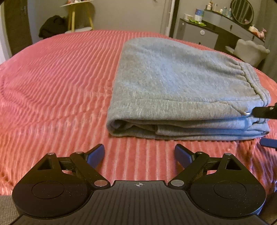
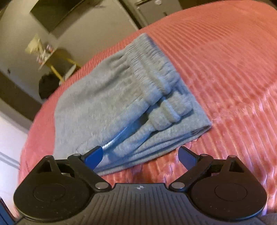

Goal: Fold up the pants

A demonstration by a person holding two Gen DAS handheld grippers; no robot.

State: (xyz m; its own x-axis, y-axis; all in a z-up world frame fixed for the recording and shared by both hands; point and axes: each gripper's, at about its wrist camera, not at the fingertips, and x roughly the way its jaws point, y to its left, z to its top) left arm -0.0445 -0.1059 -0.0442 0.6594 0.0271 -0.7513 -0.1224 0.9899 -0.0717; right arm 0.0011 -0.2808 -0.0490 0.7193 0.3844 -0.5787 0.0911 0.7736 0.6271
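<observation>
The grey sweatpants [image 1: 181,83] lie folded into a thick stack on the pink ribbed bedspread [image 1: 57,83]. The elastic waistband [image 1: 254,86] lies on top at the right. My left gripper [image 1: 139,152] is open and empty, just in front of the stack's near left corner. In the right wrist view the pants [image 2: 112,103] lie ahead with the waistband [image 2: 152,76] on top. My right gripper [image 2: 140,155] is open over the stack's near corner and holds nothing. Its fingers [image 1: 264,112] show at the right edge of the left wrist view, beside the stack.
A yellow-legged side table [image 1: 77,15] and a dark bundle [image 1: 52,26] stand beyond the bed at the back left. A grey dresser [image 1: 225,29] with a round mirror and a white chair [image 1: 251,50] stand at the back right.
</observation>
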